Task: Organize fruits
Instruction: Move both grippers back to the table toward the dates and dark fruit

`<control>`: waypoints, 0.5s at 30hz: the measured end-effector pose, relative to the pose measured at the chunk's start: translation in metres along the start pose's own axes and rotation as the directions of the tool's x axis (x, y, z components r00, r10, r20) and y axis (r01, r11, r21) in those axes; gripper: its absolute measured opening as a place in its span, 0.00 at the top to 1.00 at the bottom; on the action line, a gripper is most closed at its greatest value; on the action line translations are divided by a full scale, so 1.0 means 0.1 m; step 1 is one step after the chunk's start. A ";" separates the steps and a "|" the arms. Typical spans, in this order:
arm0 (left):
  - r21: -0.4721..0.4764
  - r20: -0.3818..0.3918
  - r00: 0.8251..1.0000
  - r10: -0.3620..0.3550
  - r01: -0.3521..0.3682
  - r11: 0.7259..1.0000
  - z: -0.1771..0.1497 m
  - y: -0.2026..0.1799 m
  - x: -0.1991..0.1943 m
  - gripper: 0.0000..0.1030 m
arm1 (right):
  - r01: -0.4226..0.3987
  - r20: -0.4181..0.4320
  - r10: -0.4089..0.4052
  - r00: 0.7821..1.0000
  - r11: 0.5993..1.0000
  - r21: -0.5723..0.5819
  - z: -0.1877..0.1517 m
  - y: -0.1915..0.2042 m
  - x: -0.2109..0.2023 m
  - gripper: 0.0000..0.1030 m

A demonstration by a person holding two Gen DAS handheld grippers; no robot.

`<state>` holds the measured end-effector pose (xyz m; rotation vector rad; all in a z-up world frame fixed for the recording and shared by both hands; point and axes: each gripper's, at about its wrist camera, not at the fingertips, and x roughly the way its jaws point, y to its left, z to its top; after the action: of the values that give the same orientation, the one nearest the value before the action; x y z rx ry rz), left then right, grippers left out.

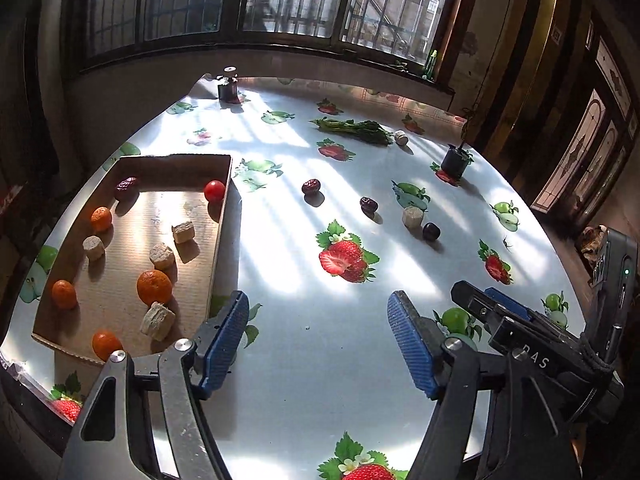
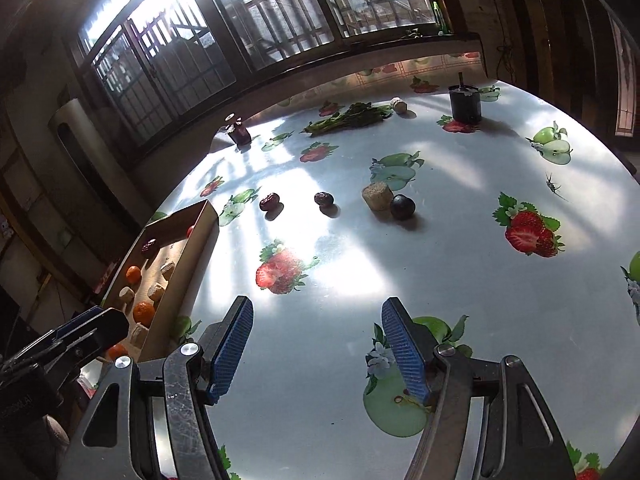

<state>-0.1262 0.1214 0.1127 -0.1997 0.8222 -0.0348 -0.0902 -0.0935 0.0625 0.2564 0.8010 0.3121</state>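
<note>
A shallow cardboard tray (image 1: 219,216) at the table's left holds several oranges (image 1: 154,286), a red tomato (image 1: 214,190), a dark date (image 1: 126,185) and several beige chunks (image 1: 161,255). Loose on the table lie two dark red dates (image 1: 311,187) (image 1: 368,204), a beige chunk (image 1: 413,216) and a dark round fruit (image 1: 431,231); they also show in the right wrist view (image 2: 269,201) (image 2: 323,199) (image 2: 377,196) (image 2: 402,207). My left gripper (image 1: 318,338) is open and empty, beside the tray's near right corner. My right gripper (image 2: 318,346) is open and empty over the tablecloth.
A round table has a glossy fruit-print cloth (image 1: 304,360). A bunch of greens (image 1: 356,128), a small beige piece (image 1: 401,137), a black pot (image 1: 454,162) and a dark jar (image 1: 228,87) stand at the far side. Windows lie behind.
</note>
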 end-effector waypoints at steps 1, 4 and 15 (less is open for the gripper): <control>-0.009 -0.009 1.000 0.000 0.000 1.000 0.04 0.04 0.03 0.31 | 0.007 -0.004 -0.007 1.000 1.000 0.002 0.04 -0.03 0.01 0.31; -0.018 -0.009 1.000 0.006 -0.006 1.000 0.16 0.11 0.05 0.31 | 0.036 0.001 -0.036 0.999 0.999 -0.003 0.19 -0.12 0.00 0.31; 0.037 0.142 0.986 0.084 -0.091 0.995 0.94 0.10 -0.22 0.29 | 0.243 0.123 -0.228 0.966 0.962 -0.127 1.25 -0.42 -0.33 0.31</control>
<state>-0.0730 0.1494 0.1895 -0.1232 0.6881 0.0436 -0.0130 -0.1583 0.1536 0.0425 0.6914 0.1281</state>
